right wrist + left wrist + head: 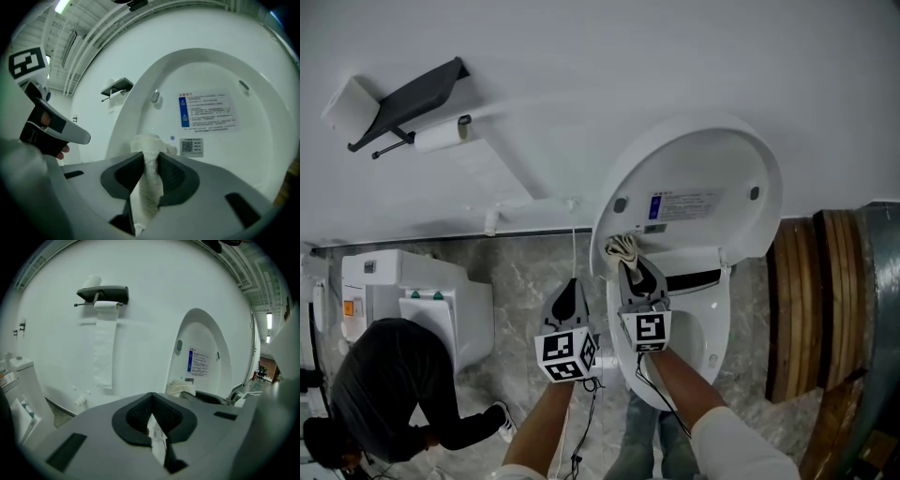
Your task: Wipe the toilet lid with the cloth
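Because the lid (pixel 703 169) stood up open, the right claw (pixel 629 262) was shut on the cloth (pixel 622 247) and held it close to the lid's low left part, ready to rub there, while the left claw (pixel 570 284), shut and empty, hung beside it out of the way.

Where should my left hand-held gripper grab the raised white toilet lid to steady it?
Probably the thin left rim of the upright white oval plastic toilet lid, mid-height, coming from its left. Its face is too broad to pinch, and the right hand-held gripper holds the off-white cloth low in front of it.
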Demonstrator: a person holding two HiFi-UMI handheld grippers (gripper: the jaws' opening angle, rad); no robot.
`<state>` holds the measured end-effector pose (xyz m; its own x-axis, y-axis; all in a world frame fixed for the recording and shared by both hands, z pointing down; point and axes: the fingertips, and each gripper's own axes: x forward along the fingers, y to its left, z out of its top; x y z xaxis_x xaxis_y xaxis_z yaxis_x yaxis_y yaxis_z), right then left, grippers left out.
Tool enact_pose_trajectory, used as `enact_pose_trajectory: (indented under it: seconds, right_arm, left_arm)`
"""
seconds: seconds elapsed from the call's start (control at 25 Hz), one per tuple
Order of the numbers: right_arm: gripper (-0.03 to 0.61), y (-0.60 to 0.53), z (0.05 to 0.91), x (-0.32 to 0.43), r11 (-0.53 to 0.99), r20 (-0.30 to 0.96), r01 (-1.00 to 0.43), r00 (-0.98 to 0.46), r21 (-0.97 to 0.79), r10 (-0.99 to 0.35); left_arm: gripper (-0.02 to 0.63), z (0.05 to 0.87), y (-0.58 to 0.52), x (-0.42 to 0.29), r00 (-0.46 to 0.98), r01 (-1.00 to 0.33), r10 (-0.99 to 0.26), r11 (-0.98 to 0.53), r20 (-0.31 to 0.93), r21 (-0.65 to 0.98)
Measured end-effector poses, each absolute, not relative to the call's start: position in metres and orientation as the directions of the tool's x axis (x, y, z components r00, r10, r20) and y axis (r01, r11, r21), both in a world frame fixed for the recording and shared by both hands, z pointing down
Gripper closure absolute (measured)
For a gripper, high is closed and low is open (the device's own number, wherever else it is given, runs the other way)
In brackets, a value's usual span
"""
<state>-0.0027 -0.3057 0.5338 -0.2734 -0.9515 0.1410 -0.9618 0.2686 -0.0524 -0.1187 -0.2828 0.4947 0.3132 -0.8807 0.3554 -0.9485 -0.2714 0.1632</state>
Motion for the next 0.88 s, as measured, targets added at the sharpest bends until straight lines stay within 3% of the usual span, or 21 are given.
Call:
enact_pose_trajectory:
  seconds: [0.44, 0.88]
  right_arm:
    - [0.480, -0.338, 0.552, -0.007, 0.263, 0.214, -0.963, -0.244, 0.062, -0.946]
    - [0.480, -0.329, 0.564, 0.136, 0.014, 0.233, -0.995, 0.009, 0.099, -0.972]
  left_arm:
    - [0.603, 0.498, -0.287, -0.112, 0.319, -0.946, -0.879, -0.273, 0.355, 0.175]
    - [0.603, 0.507, -0.278, -0.079, 0.360, -0.932, -0.856, -0.313, 0.370, 0.182]
